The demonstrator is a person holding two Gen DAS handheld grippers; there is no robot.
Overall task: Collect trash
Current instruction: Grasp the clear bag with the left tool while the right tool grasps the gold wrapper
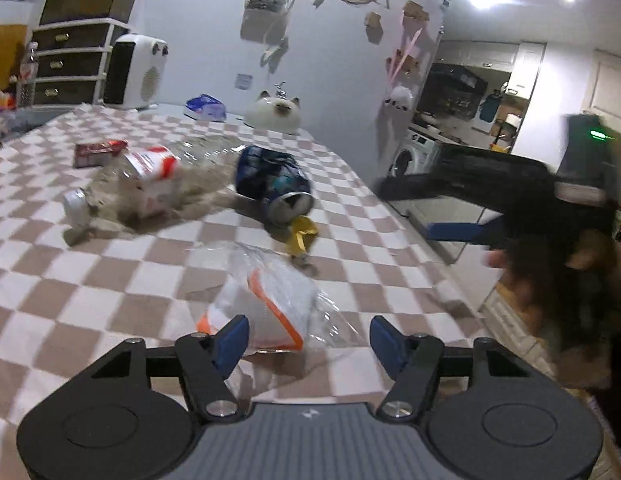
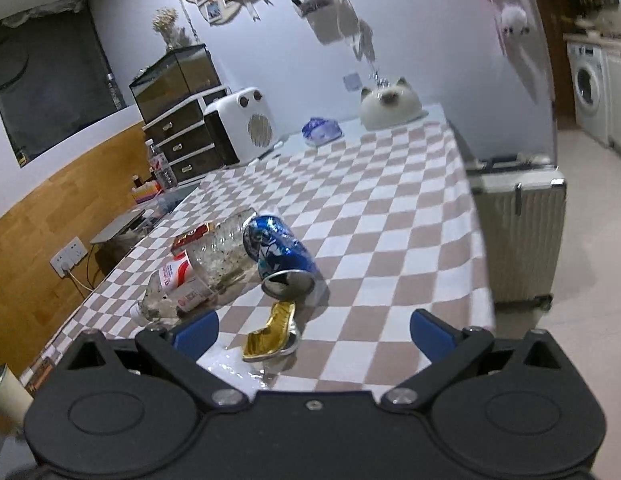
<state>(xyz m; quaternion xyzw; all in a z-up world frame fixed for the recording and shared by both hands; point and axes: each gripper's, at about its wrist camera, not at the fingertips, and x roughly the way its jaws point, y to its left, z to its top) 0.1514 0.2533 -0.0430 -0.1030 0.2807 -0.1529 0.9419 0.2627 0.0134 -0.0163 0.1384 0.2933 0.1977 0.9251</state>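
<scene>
Clear plastic wrapper with orange trim lies on checkered desk, between blue fingers of left hand-held gripper; jaws apart, no visible pinch. Crushed blue can beyond wrapper. Right hand-held gripper wide, empty, gold foil scrap between fingers.

Handheld grippers: black bodies, blue finger pads

Left gripper: matte black housing with two round side discs, a ribbed grey centre plate bearing a small white mark, angular black link arms on silver pivot screws, and blue pads. Right gripper: the same build, with a silver screw at the centre of its black plate; from the left wrist camera, a green light glows on its black casing.
</scene>
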